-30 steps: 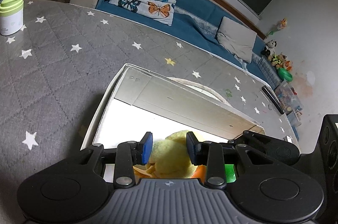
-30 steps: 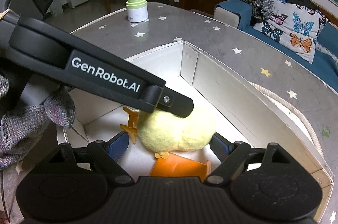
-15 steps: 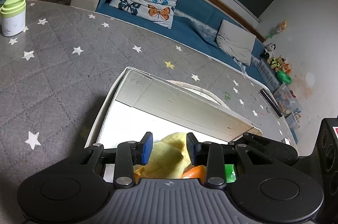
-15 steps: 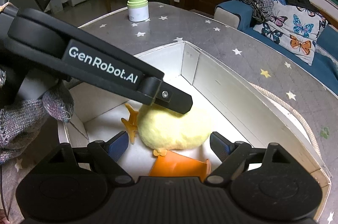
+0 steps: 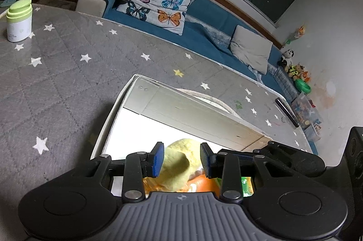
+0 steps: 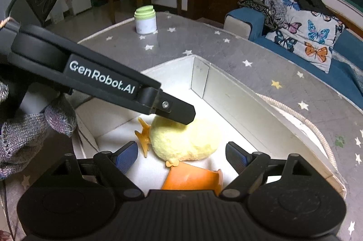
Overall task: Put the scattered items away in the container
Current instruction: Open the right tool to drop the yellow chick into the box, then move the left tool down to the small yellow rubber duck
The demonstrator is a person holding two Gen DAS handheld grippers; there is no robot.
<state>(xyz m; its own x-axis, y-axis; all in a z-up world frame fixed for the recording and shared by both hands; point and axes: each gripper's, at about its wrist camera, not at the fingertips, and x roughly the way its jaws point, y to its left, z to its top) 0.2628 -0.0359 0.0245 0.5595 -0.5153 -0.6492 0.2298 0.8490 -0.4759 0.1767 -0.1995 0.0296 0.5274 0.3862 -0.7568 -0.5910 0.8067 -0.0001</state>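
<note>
A yellow plush duck [image 6: 186, 141] with orange feet lies inside the white box [image 6: 249, 109], next to an orange plastic piece [image 6: 192, 179]. My left gripper [image 5: 181, 159] is above the duck [image 5: 179, 163], its jaws partly apart with the plush between them; I cannot tell whether the pads touch it. In the right wrist view its black finger [image 6: 177, 111] rests on top of the duck. My right gripper [image 6: 181, 155] is open wide over the box, just in front of the duck, and holds nothing.
The box stands on a grey quilted table with white stars [image 5: 56, 73]. A white jar with a green lid [image 6: 145, 19] stands at the far side. A black remote [image 5: 287, 112] lies near the right edge. A blue sofa with cushions [image 5: 163, 7] is behind.
The left gripper has lifted slightly and its jaws have opened a little around the duck. The duck has settled lower in the box. The right gripper has barely moved.
</note>
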